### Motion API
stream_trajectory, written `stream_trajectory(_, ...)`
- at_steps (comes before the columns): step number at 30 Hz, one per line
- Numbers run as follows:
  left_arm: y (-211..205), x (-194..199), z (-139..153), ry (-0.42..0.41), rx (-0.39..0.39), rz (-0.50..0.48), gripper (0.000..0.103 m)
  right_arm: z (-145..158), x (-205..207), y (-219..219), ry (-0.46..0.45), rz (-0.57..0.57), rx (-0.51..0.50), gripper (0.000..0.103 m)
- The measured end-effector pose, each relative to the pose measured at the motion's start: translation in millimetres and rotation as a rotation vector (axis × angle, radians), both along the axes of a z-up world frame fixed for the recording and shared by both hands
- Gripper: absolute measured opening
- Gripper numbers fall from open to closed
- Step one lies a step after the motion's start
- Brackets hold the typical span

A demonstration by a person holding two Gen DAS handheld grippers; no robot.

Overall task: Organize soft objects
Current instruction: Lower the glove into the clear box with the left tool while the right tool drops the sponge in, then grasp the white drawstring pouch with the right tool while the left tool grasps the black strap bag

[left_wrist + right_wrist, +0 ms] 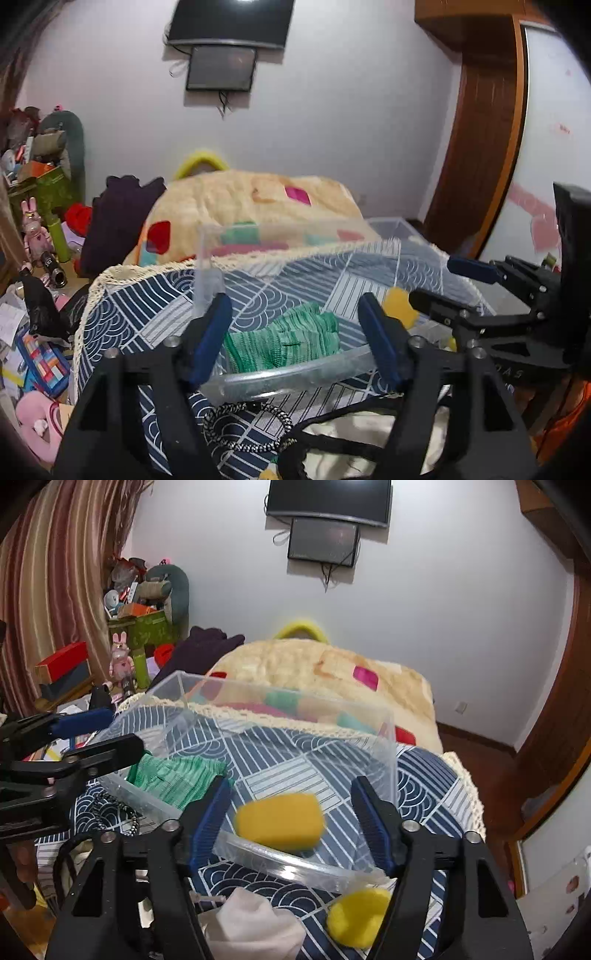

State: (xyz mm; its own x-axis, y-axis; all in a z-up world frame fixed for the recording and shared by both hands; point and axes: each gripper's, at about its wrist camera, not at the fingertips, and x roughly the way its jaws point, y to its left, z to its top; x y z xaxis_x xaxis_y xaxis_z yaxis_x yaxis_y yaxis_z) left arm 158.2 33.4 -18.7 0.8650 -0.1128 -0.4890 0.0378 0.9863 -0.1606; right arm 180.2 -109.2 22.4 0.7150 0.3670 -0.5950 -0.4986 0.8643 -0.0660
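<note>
A clear plastic bin (295, 871) stands on a blue patterned cloth (424, 775). A green mesh cloth (177, 775) lies in its left part; it also shows in the left wrist view (284, 339). A blurred orange-yellow sponge (280, 821) is in the air between my right gripper's (291, 819) open jaws, over the bin, not touched by the pads. A yellow sponge (358, 917) and a white cloth (255, 930) lie in front of the bin. My left gripper (295, 332) is open and empty above the bin's near rim (280, 376).
A cream plush blanket (332, 672) with coloured patches is heaped behind the bin. A black cord and striped band (243, 424) lie in front. Toys and boxes (140, 609) clutter the left side. A wooden wardrobe (480, 129) stands at right.
</note>
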Motion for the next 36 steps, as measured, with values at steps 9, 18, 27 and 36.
stream_trajectory(9,1,-41,25,-0.103,0.032,0.022,0.098,23,-29,-8,-0.09,0.023,0.049,0.076)
stream_trajectory(18,5,-76,9,-0.077,0.033,0.024,0.103,25,-62,-28,-0.128,0.018,0.114,0.081)
stream_trajectory(27,-22,-93,-23,0.01,0.007,-0.074,0.103,-10,-80,-33,-0.057,0.006,0.075,0.081)
stream_trajectory(36,-47,-87,-48,0.073,0.017,-0.114,0.103,-46,-86,-41,0.057,0.004,0.087,0.081)
